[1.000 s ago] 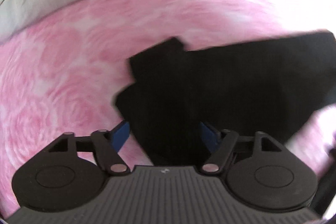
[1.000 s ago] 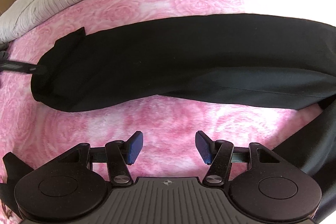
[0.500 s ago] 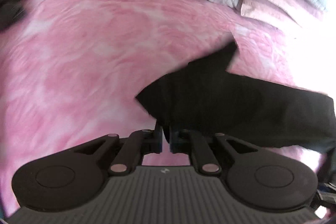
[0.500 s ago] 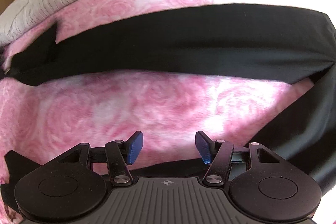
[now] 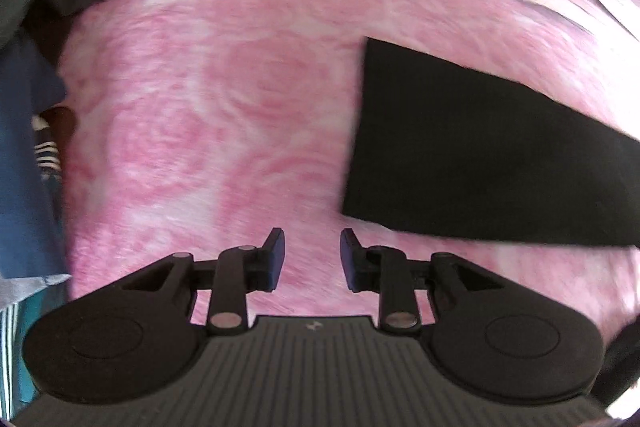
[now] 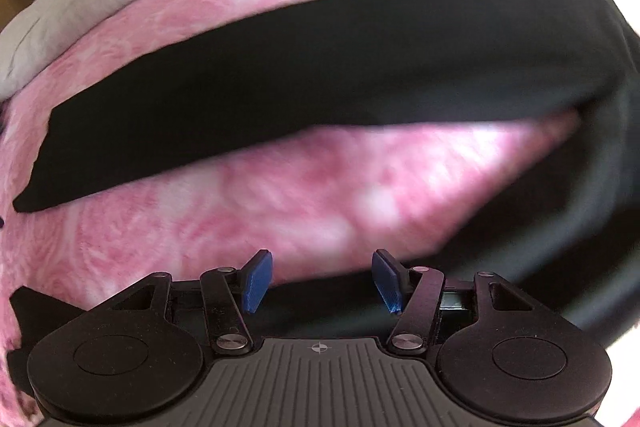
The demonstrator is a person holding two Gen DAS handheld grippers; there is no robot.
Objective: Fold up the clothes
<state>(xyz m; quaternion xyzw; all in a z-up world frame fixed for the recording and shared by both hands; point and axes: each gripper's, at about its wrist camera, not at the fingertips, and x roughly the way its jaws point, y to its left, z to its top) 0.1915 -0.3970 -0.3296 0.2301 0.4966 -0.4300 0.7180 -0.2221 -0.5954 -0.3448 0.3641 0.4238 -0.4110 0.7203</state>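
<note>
Two grippers empty: left gripper [image 5: 312, 251] jaws just reopening, part-open over pink bedspread [image 5: 240, 107]; right gripper [image 6: 318, 281] half-open. Black trousers [image 6: 300, 67] laid flat mid-frame, no fold made.

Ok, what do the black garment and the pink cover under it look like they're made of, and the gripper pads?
Black garment: looks like a thin, smooth matte woven cloth; it lies flat with a crisp straight end, though the weave is too dark to read.
Pink cover: soft, plush-looking fabric with a rose print and a fuzzy surface, possibly fleece.
Pads on the right gripper: blue, ribbed, likely moulded plastic or rubber.
</note>
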